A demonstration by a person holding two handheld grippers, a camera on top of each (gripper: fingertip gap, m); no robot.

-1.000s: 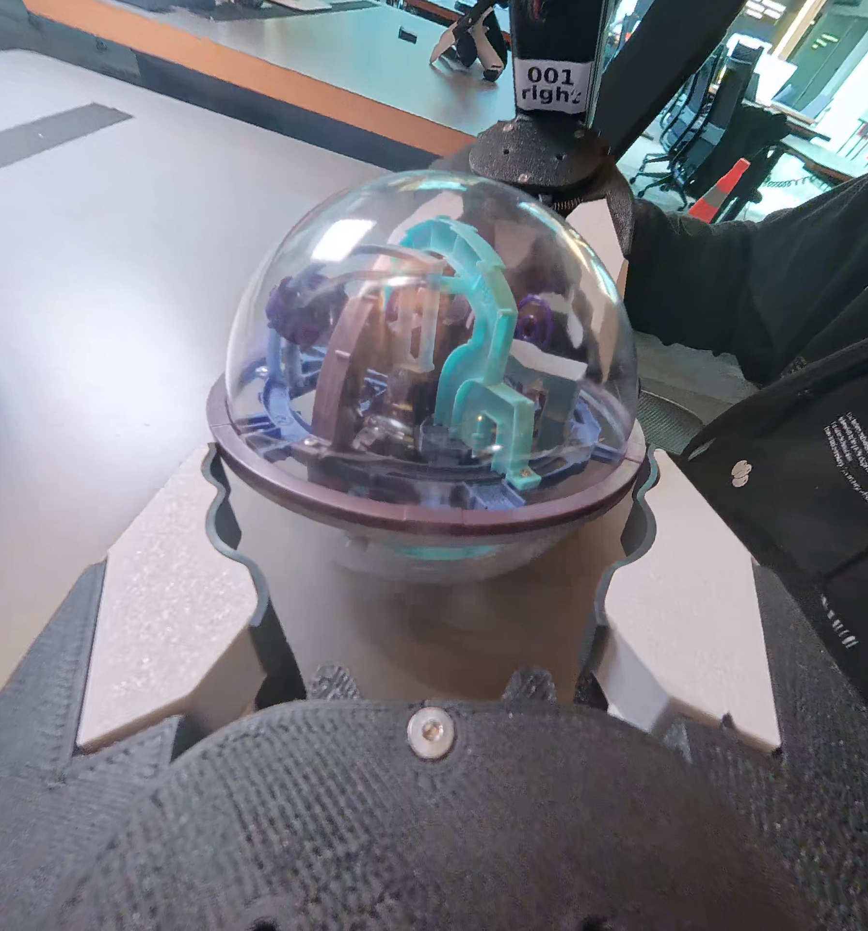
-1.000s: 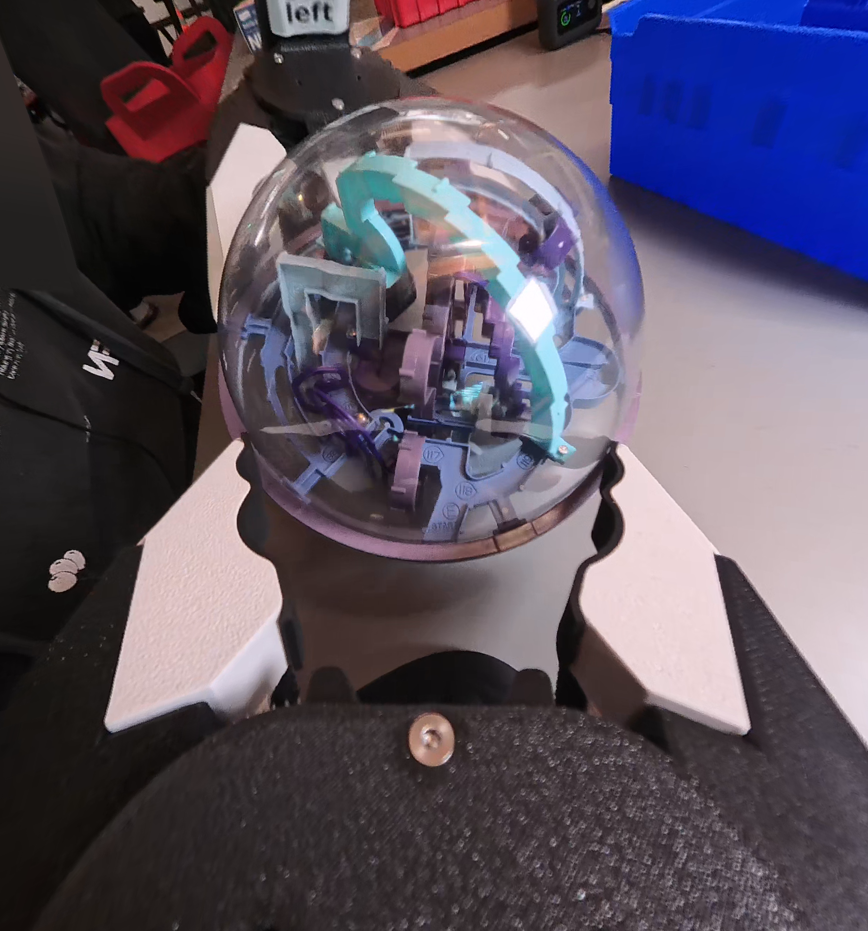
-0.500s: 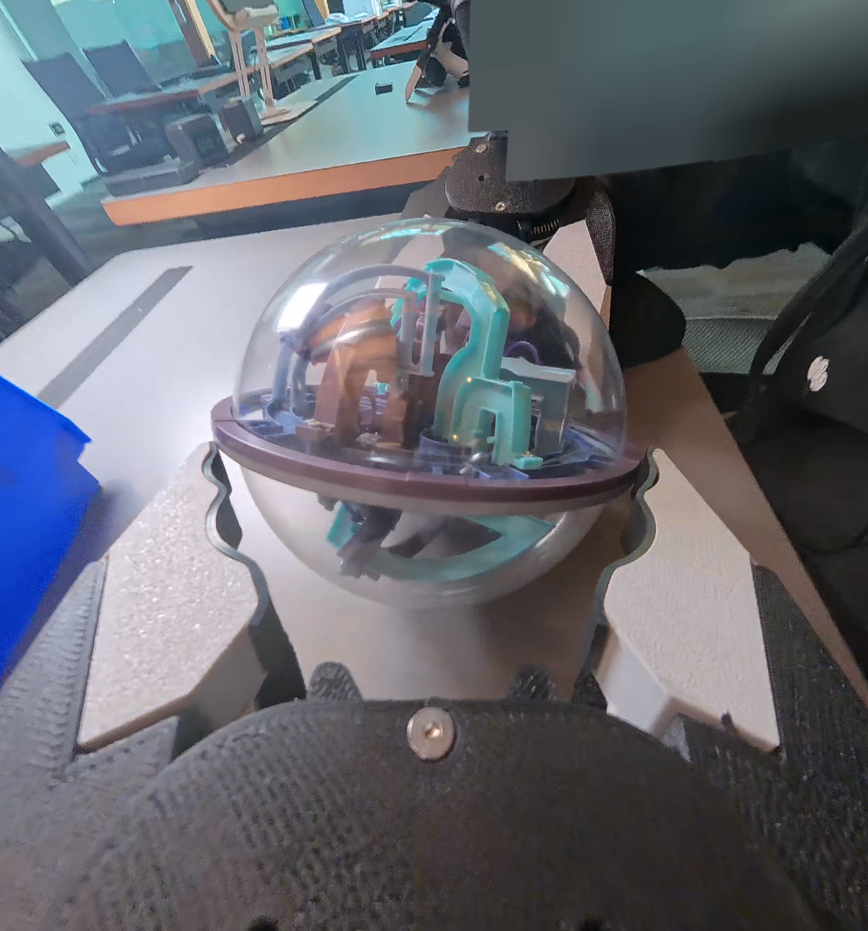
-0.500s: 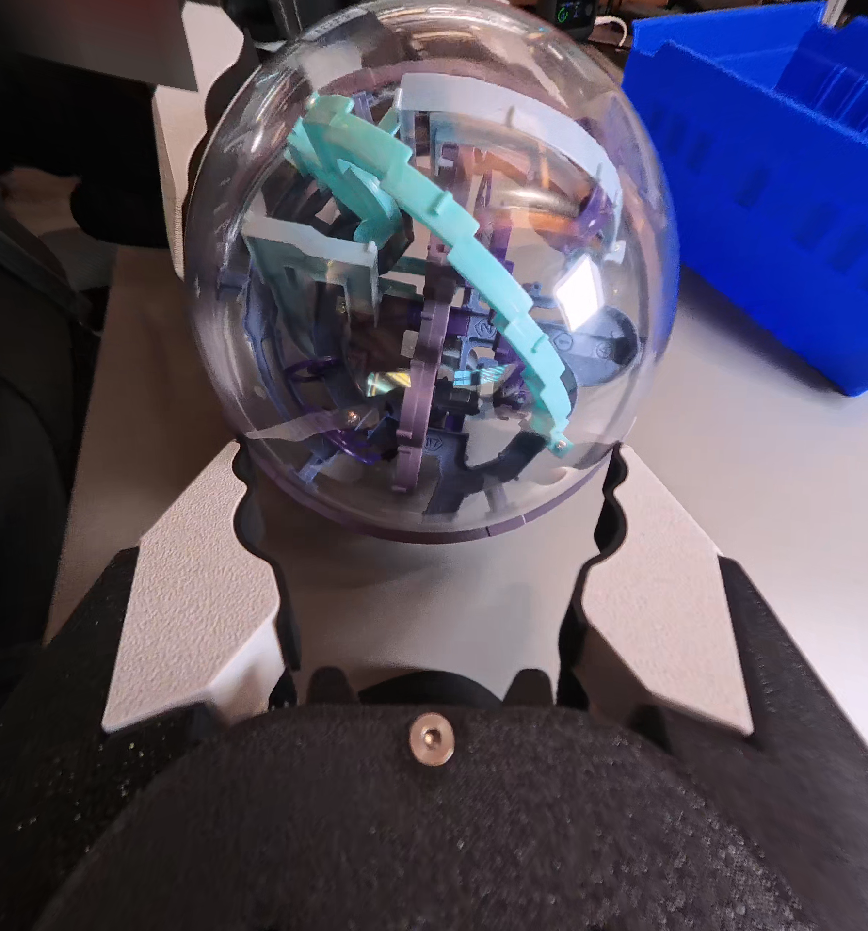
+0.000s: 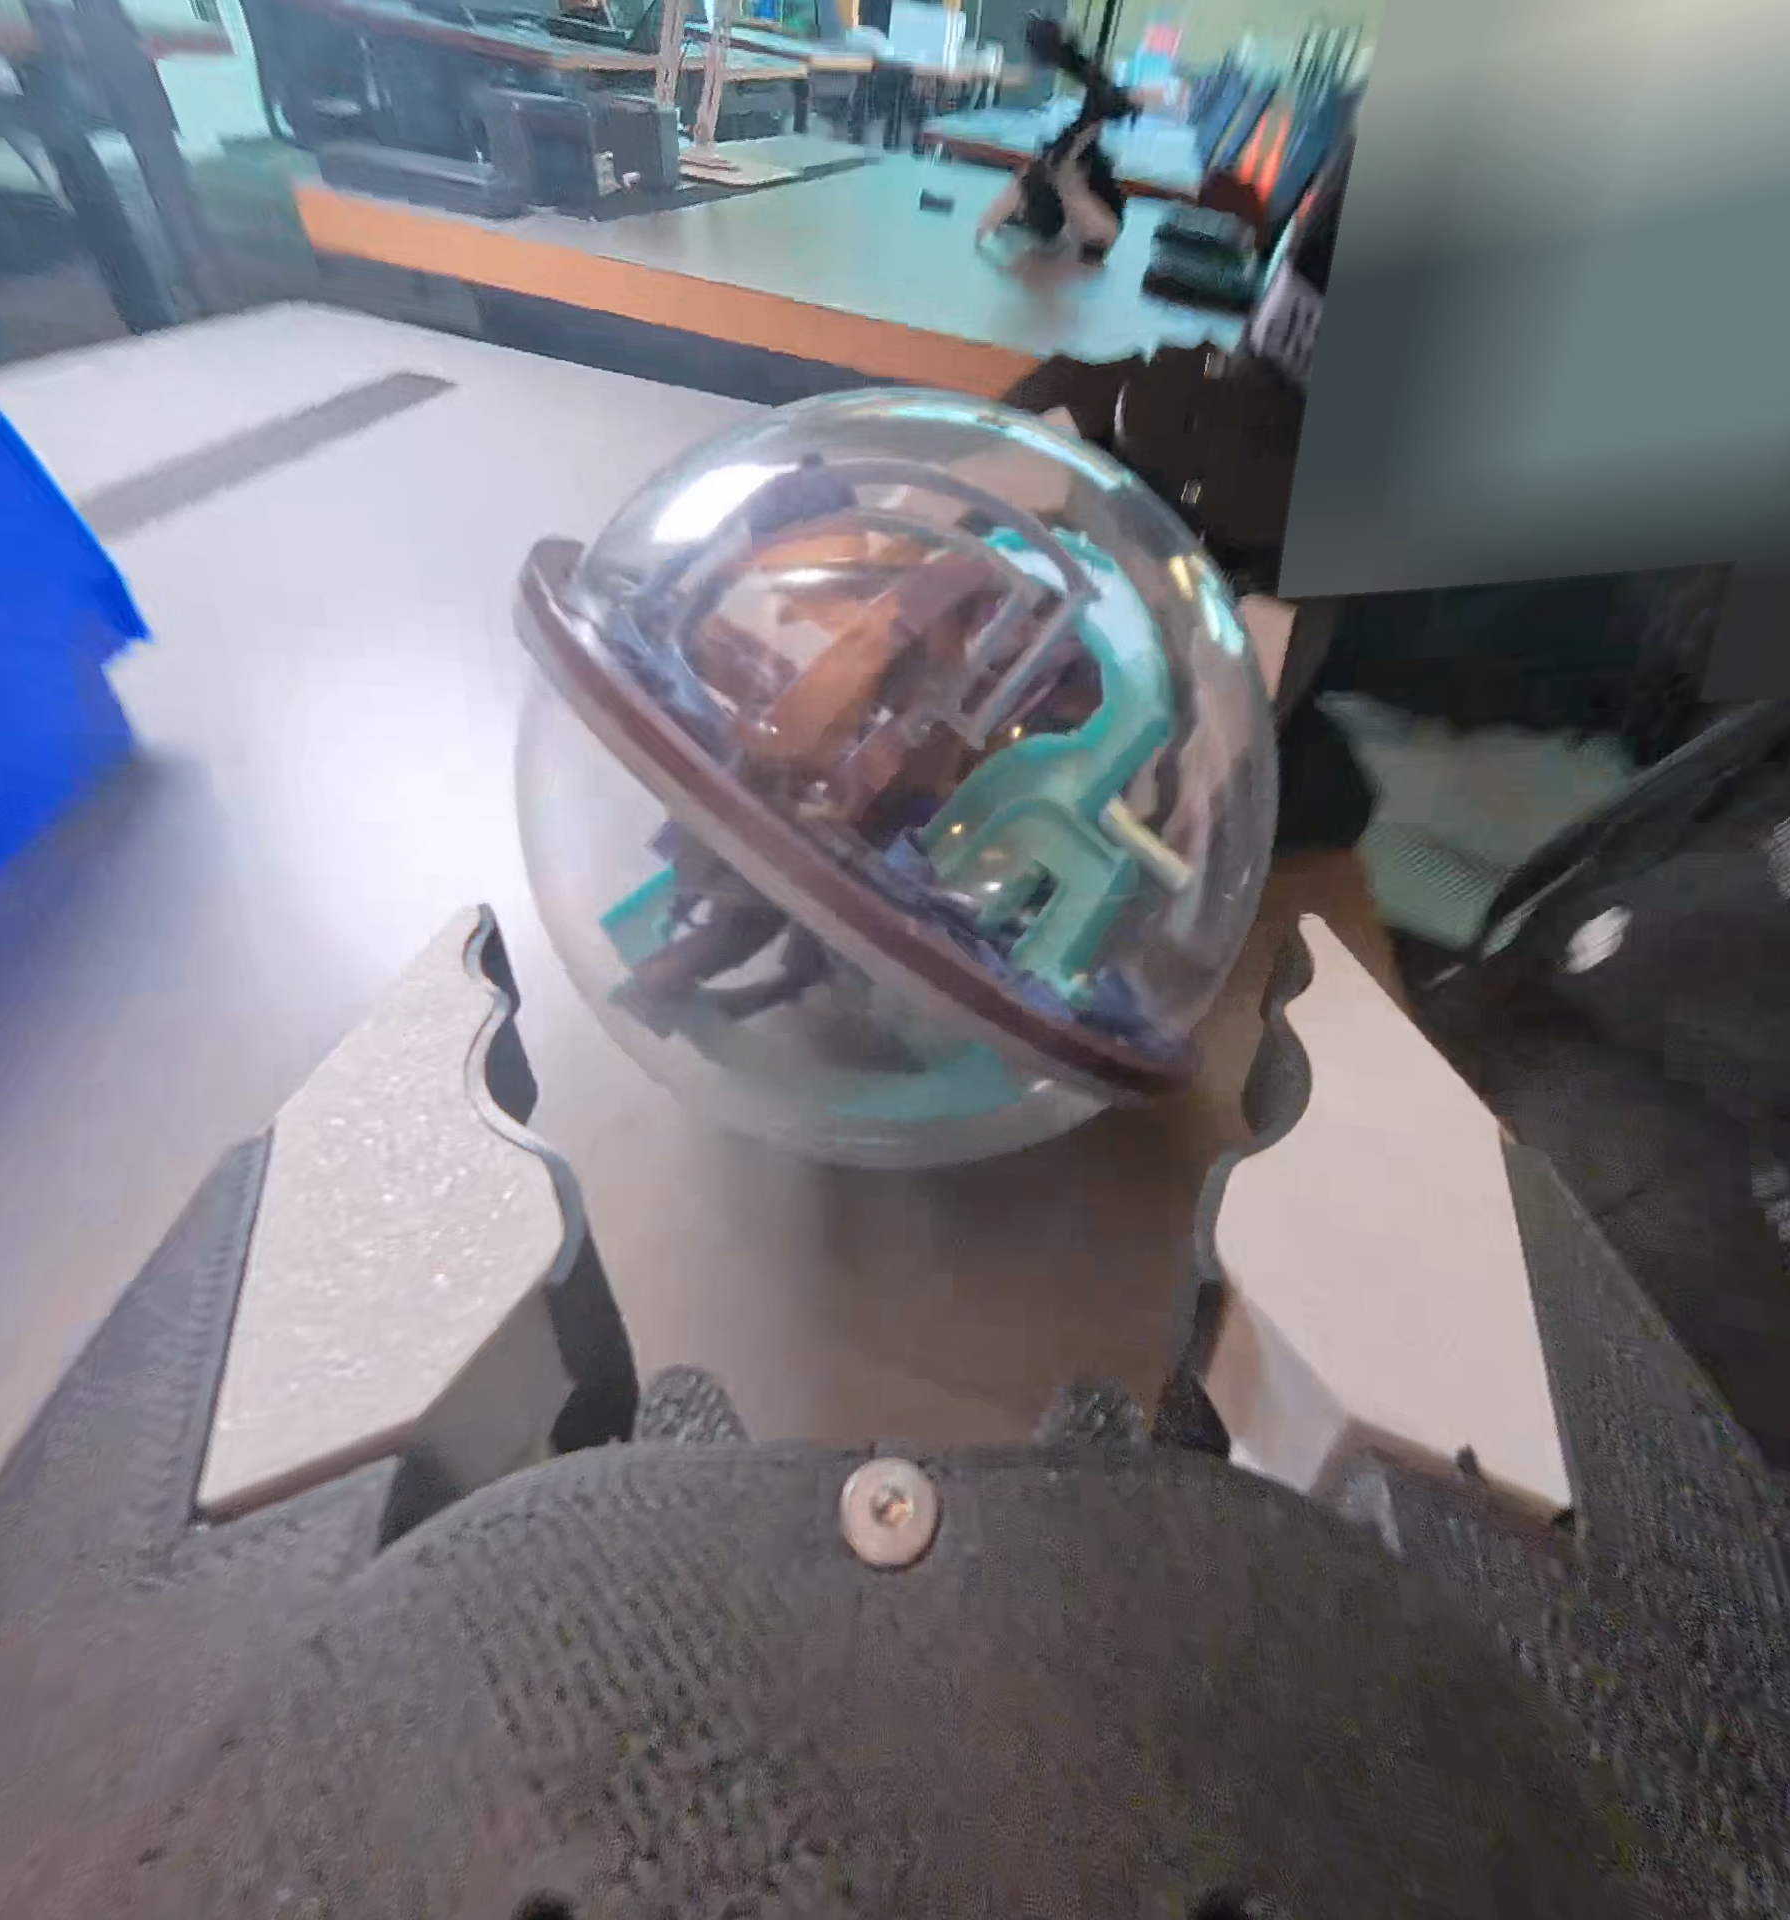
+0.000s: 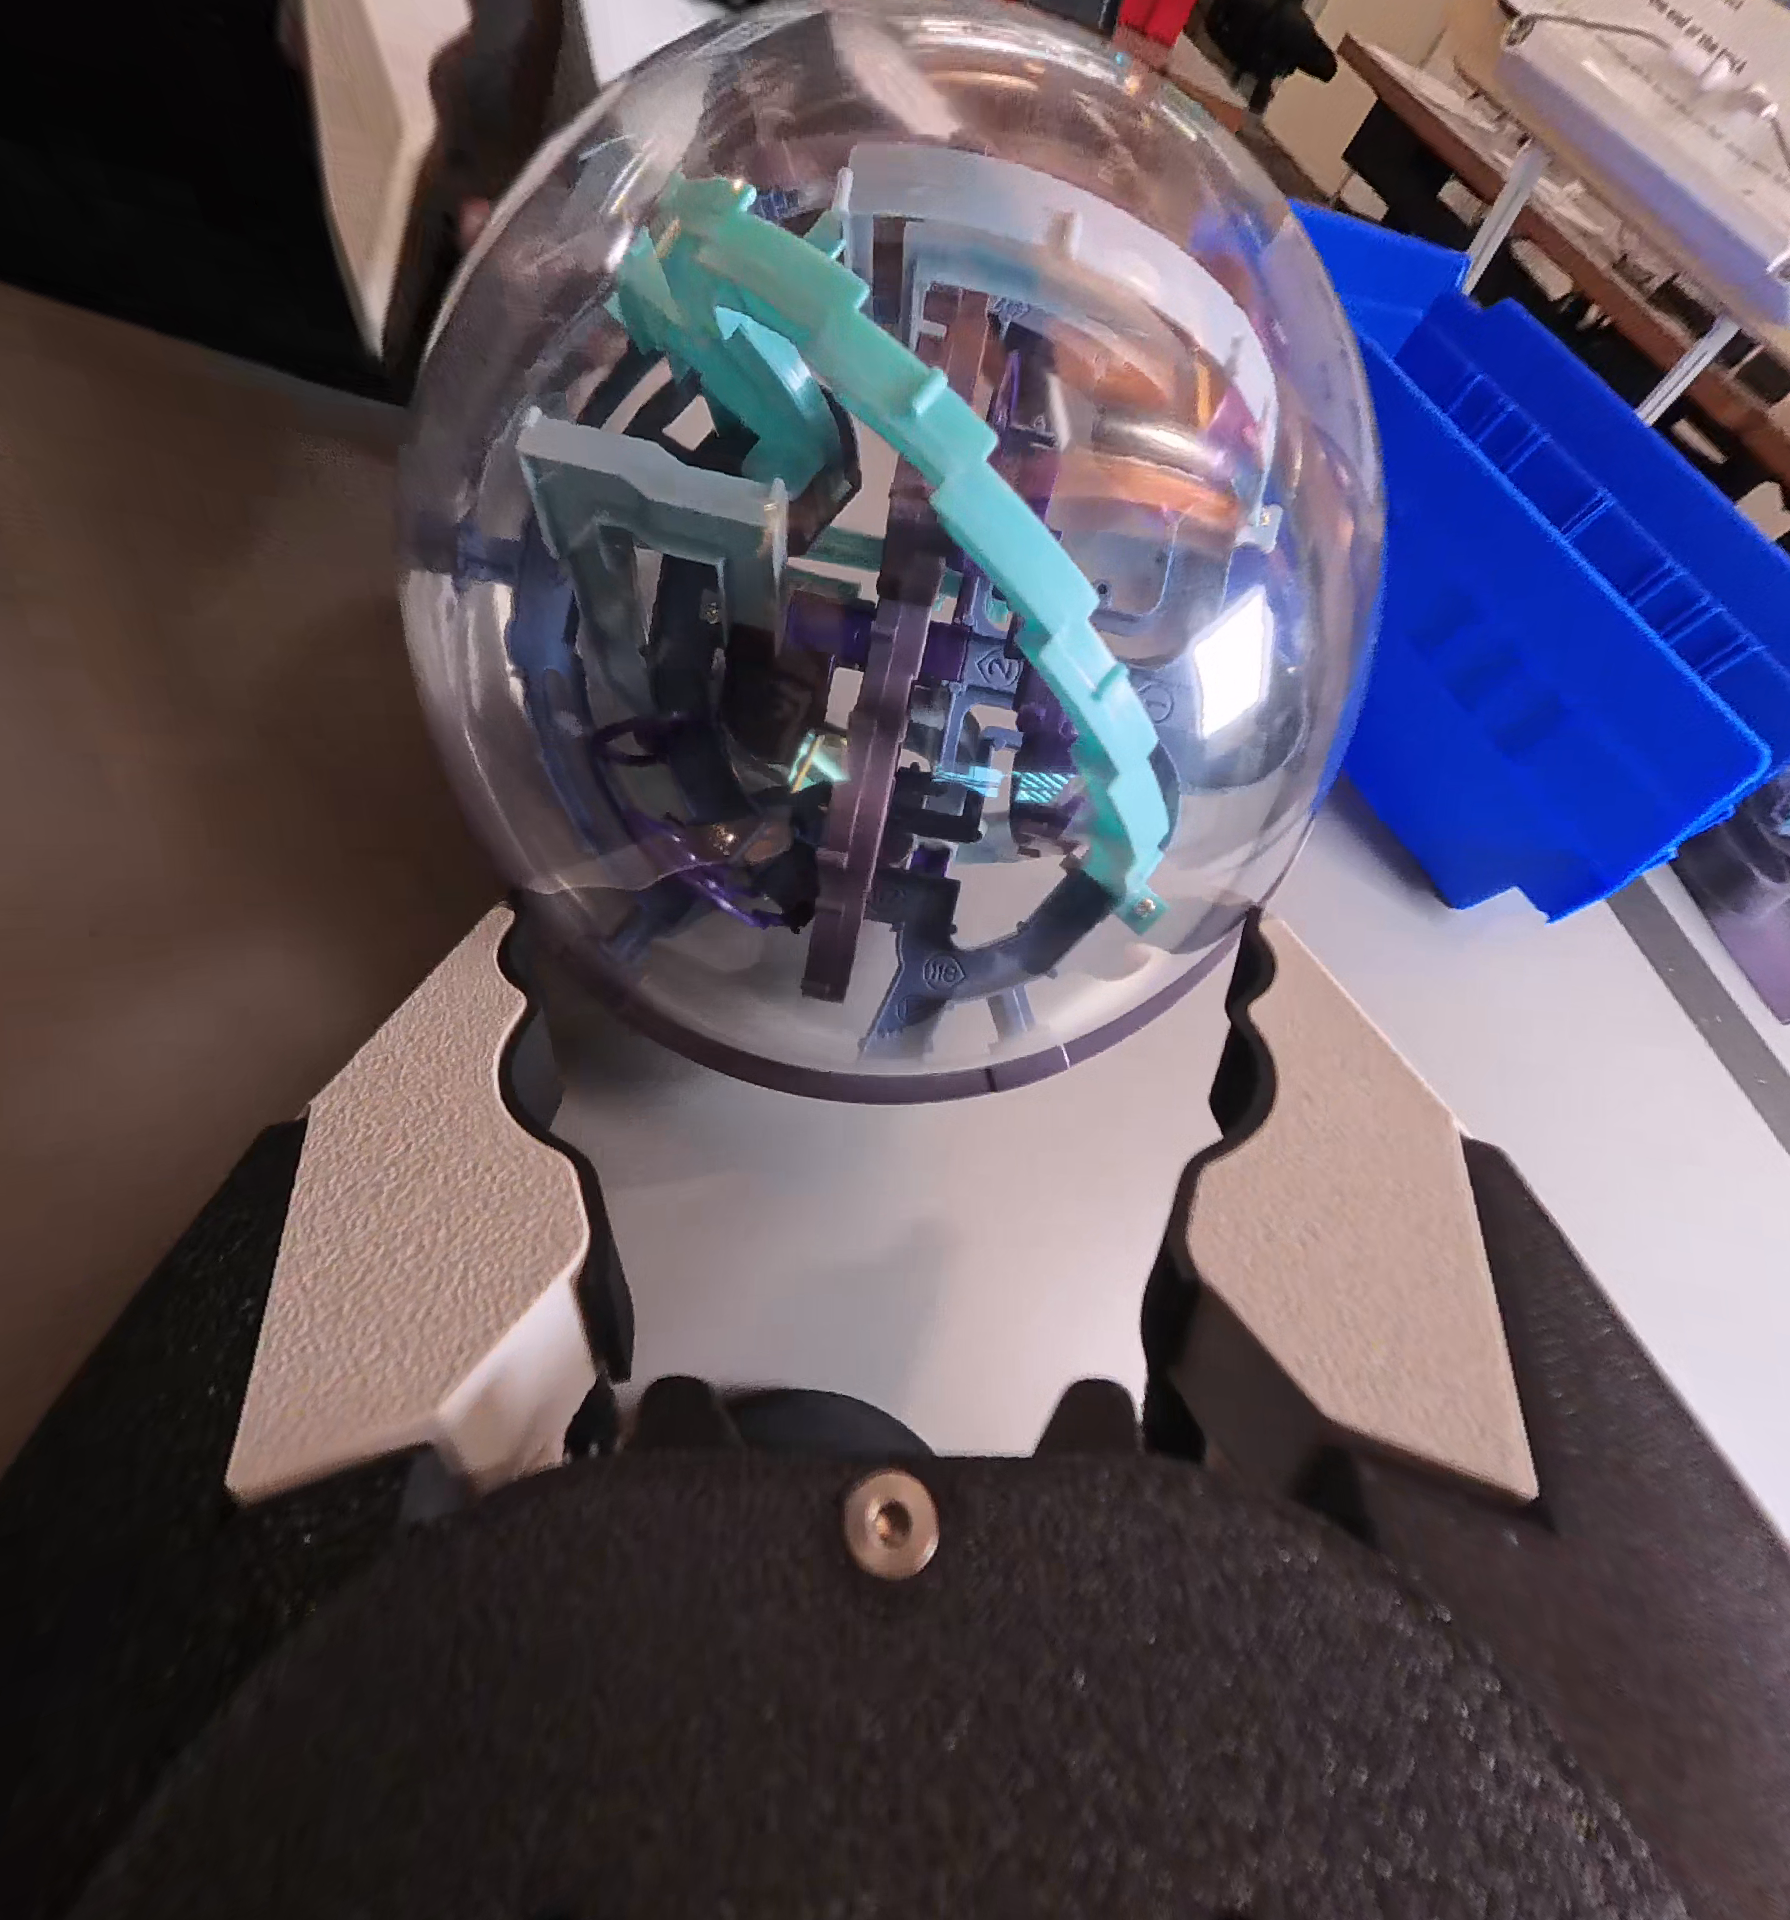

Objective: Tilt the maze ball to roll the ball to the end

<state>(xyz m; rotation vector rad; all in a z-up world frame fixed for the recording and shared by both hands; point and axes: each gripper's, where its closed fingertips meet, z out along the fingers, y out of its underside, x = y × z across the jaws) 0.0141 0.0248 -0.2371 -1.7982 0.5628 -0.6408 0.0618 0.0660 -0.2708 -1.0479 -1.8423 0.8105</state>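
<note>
Clear maze ball (image 5: 896,779), tilted purple band

Bare table (image 5: 330,644) lies open beside the maze ball (image 6: 886,540); a blue bin (image 6: 1556,623) blocks the far side.

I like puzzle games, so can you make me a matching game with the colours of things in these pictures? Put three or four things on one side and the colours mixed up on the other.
Things:
1. maze ball shell
2. band around the ball's middle
3. bin on the table
4. stepped track curving inside the ball

Colours:
a. bright blue
b. teal
c. see-through
d. dark purple-brown

Pairs: 1-c, 2-d, 3-a, 4-b
</note>
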